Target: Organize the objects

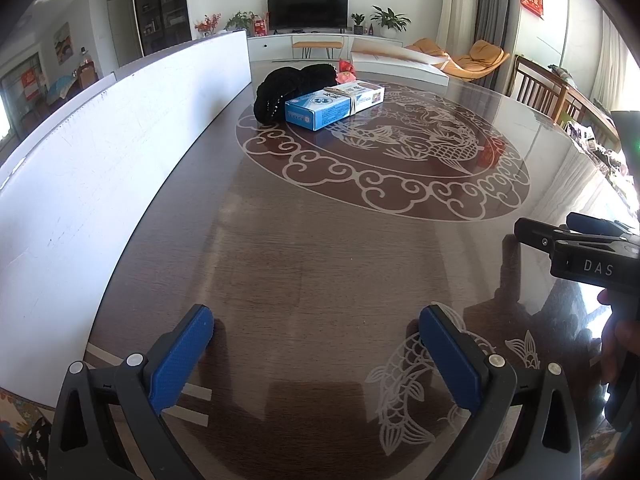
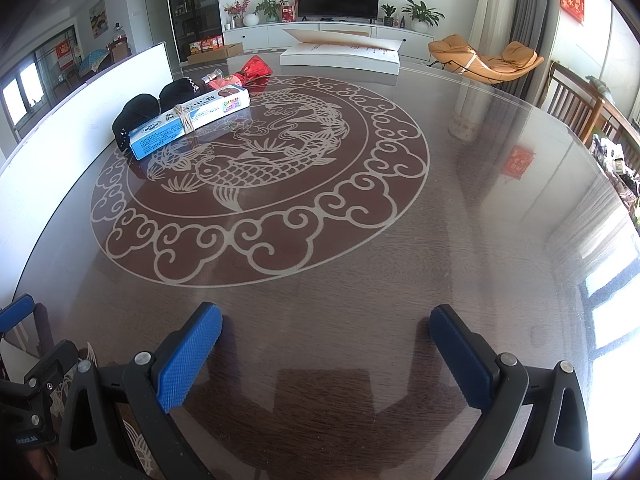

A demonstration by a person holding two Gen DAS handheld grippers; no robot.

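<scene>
Left gripper point(image 1: 316, 322) and right gripper point(image 2: 326, 318) low over the near edge of the table point(image 2: 460, 216), jaws apart, gripping nothing. Blue box point(image 1: 334, 106) tied with twine toward the far left edge, touching black fabric point(image 1: 292, 84); red packet point(image 2: 256, 67) just behind

Both grippers, left gripper point(image 1: 316, 356) and right gripper point(image 2: 326, 352), are showing black frames, silver screws, textured blue pads point(image 2: 188, 360); white "DAS" lettering showing on right body.
</scene>
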